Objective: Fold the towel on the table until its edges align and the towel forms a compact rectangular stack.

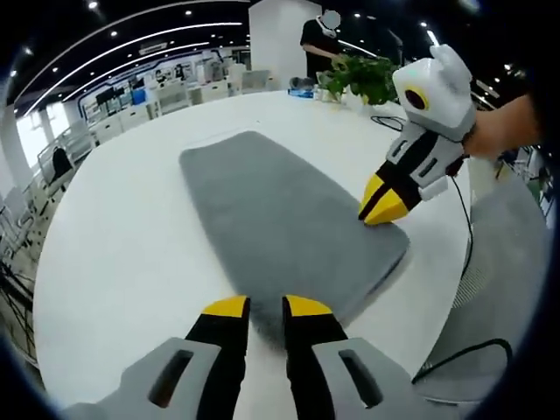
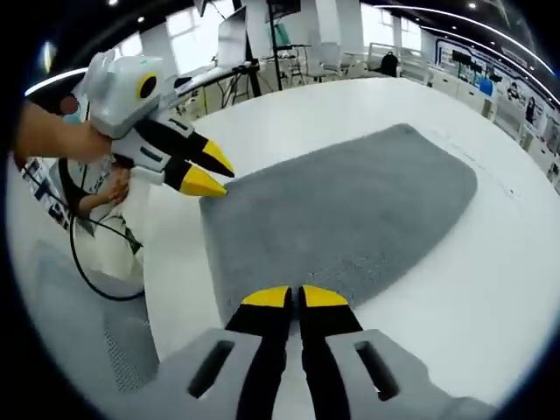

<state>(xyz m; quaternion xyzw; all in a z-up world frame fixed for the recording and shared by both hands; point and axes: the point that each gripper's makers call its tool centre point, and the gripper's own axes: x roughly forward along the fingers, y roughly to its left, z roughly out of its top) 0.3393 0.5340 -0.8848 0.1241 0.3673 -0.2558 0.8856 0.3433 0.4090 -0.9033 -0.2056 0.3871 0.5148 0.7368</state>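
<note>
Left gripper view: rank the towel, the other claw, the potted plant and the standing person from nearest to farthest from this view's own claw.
1. Towel: directly at the left claw, its near edge between the tips.
2. Right claw: to the right, at the towel's right edge.
3. Potted plant: at the table's far edge, upper right.
4. Person: standing just behind the plant, beyond the table.

open tabletop around the towel
bare white table both long sides of grey towel; potted plant and black cable crowd far edge, mesh chair just off the rim
</note>
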